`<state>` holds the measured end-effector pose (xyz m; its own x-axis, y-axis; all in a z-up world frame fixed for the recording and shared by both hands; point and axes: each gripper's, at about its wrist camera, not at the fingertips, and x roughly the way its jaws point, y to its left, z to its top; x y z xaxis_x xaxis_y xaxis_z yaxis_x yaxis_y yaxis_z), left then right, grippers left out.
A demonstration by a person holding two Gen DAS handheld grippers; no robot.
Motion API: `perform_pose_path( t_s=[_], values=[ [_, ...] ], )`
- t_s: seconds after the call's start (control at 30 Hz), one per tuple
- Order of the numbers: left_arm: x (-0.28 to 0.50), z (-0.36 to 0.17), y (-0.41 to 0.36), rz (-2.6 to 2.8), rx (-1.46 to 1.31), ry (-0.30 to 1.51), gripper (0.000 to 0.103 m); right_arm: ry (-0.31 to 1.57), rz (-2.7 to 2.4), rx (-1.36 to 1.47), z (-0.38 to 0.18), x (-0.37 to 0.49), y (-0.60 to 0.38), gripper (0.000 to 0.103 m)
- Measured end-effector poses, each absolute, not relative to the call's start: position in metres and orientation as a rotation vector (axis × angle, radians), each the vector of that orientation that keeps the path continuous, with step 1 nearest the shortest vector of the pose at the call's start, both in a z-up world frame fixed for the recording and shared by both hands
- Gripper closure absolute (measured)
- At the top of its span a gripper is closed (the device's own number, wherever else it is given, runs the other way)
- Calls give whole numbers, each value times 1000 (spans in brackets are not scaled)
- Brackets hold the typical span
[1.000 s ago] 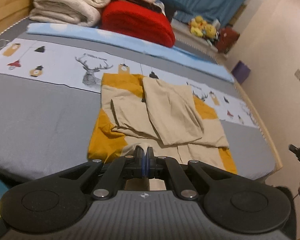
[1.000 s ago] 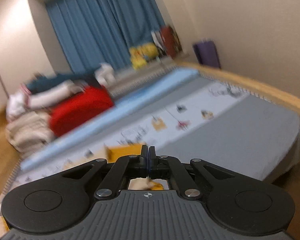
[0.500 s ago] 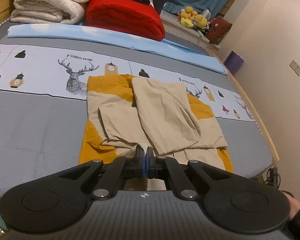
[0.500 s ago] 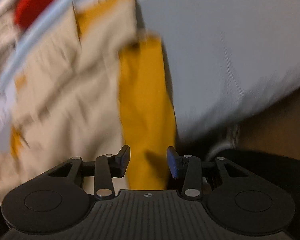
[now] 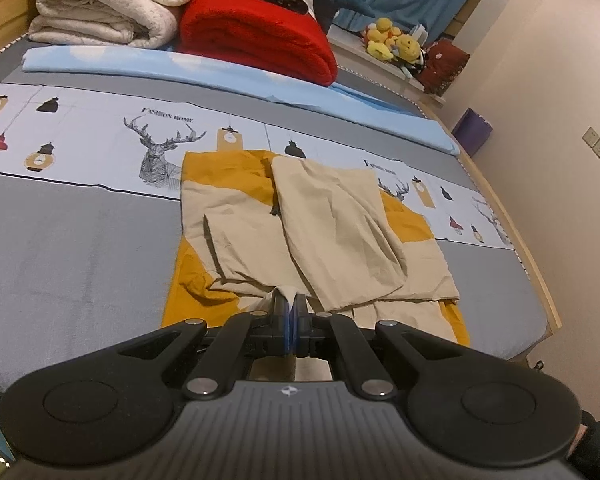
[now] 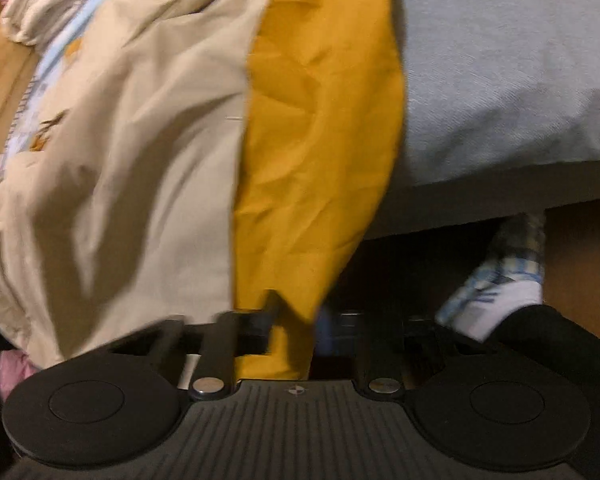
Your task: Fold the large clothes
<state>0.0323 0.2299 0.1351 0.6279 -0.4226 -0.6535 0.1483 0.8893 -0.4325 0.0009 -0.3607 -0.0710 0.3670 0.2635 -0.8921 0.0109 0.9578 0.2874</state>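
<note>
Grey bedding printed with stags and lanterns covers the bed [image 5: 80, 240], with rolled blankets [image 5: 108, 4] and a red throw [image 5: 256, 36] stacked against the far side. Across the middle lies the garment [image 5: 312, 232], beige with mustard-yellow panels, its near hem hanging over the bed's edge. Both sleeves or side panels are already turned in over the body, so the lengthwise folds look done; what seems left is bringing the bottom up toward the top, perhaps more than once.

The left gripper [image 5: 289, 312] has its jaws pressed together on a small pinch of beige fabric at the near hem. The right gripper [image 6: 292, 328] sits at the yellow panel along the garment's outer edge, where that cloth runs down between its fingers; the view is blurred, but its jaws appear clamped onto it. With both lower corners apparently in hand, the cross fold is ready to begin but not yet made.
</note>
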Motion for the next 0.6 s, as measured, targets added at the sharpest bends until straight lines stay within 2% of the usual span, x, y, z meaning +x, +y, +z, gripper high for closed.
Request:
perform_pose_path(
  t_s=[0.1,0.37,0.47,0.6],
  values=[
    [30,137,234,-327,-367,823,103,1144,214,261,-44,-4,-351,103],
    [59,124,263,-312,-423,834,103,934,322,365,82,-2,-374,103],
    [106,107,281,-288,-533,852,103,877,280,505,110,42,-400,103],
    [185,73,296,-170,-674,884,100,810,171,689,114,138,-431,103]
  ],
)
